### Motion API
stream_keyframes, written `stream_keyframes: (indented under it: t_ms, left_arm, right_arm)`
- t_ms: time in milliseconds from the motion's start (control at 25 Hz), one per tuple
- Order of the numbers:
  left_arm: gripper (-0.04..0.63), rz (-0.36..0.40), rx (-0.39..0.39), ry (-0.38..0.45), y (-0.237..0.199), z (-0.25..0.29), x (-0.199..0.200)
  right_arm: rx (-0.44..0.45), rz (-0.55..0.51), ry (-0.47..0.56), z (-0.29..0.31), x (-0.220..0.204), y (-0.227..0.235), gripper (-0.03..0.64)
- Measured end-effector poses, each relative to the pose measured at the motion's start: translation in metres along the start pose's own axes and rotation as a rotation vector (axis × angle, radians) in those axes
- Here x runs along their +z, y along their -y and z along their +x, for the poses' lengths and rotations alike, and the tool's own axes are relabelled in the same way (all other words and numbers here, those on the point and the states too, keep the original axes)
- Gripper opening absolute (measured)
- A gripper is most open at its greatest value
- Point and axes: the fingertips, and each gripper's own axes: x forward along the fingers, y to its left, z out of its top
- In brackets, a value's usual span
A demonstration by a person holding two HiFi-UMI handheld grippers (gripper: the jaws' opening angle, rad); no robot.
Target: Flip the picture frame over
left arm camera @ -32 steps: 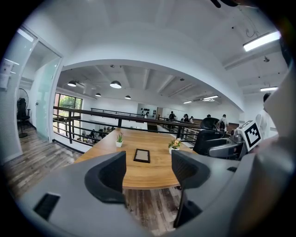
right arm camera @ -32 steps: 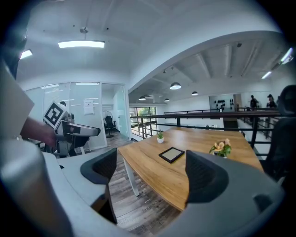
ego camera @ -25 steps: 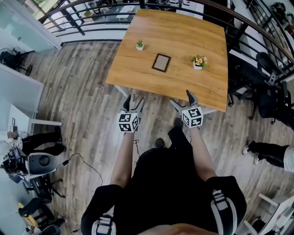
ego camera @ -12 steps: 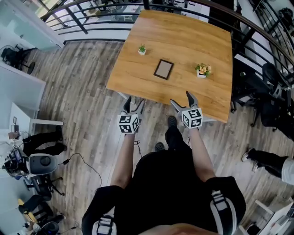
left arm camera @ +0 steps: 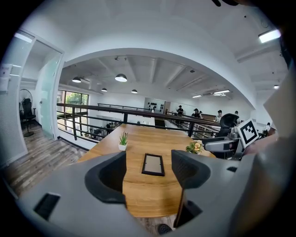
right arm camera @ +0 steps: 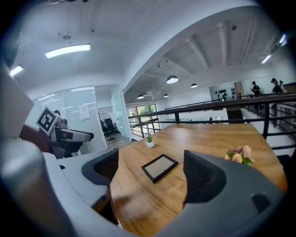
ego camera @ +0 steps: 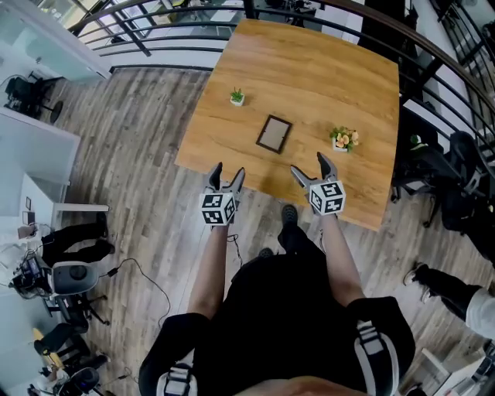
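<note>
A small dark picture frame (ego camera: 274, 134) lies flat near the middle of the wooden table (ego camera: 309, 69), glass side up. In the left gripper view the frame (left arm camera: 153, 164) shows between the jaws, well beyond them. In the right gripper view the frame (right arm camera: 159, 167) also lies ahead on the tabletop. My left gripper (ego camera: 225, 178) hangs at the table's near edge, open and empty. My right gripper (ego camera: 312, 170) is just over the near edge, open and empty, a good way short of the frame.
A small green plant pot (ego camera: 237, 97) stands left of the frame, and a flower pot (ego camera: 342, 140) stands to its right. A dark railing (ego camera: 155, 23) runs behind the table. Office chairs (ego camera: 452, 178) stand on the right. A person's shoes (ego camera: 288, 216) show below the table edge.
Both grippers have moved forward toward the table, from over the floor to its near edge. The table and frame look nearer. Jaws stay apart.
</note>
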Motion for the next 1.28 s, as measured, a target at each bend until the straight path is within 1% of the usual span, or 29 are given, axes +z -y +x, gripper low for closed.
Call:
stream_keyframes:
  t_ms: [160,320,640,960,1280]
  left_arm:
    - [0.325,-0.010,0.021,-0.016,-0.001,0.022,0.004]
    - [0.325,-0.011,0.050,-0.039,-0.002,0.038,0.001]
    - [0.325,-0.038,0.106,-0.056,-0.012,0.070,0.004]
    - [0.325,-0.052,0.105,-0.091,-0.011,0.097,-0.007]
    - [0.325,-0.037,0.063,-0.152,-0.017,0.126,-0.024]
  right_arm:
    - [0.028,0.006,-0.018,0.022,0.006,0.018,0.436]
    - [0.066,0.014,-0.039,0.045,0.006,0.031,0.427]
    - [0.135,0.005,-0.071,0.082,0.012,0.048,0.419]
    - [0.167,0.002,-0.098,0.100,0.006,0.058,0.414]
    - [0.143,0.018,-0.144,0.113,-0.010,0.070,0.402]
